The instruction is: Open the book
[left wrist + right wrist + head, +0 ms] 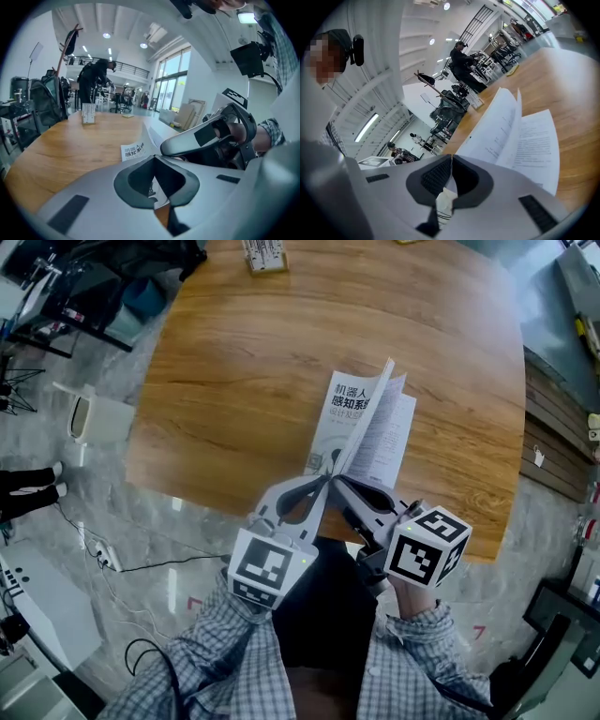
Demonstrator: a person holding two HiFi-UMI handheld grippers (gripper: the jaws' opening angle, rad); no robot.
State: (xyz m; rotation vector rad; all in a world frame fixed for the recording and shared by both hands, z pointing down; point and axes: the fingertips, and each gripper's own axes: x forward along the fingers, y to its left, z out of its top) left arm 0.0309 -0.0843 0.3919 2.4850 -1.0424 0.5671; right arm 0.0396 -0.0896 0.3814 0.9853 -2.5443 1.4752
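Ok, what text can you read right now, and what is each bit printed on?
"机器人": top line on the cover of the book.
"感知系": second line there; its end is hidden behind the lifted pages.
Smaller line beneath: too blurred to read.
Print on the pages: too small to read.
Small box beyond the book: print too small to read.

White, black-lettered book (349,418) on brown wood-grain table (244,381); blue-white checked sleeves (220,662).

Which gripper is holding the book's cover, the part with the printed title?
The left gripper, shut on the edge of the cover bearing the title; the right gripper pinches plain inner text pages instead.
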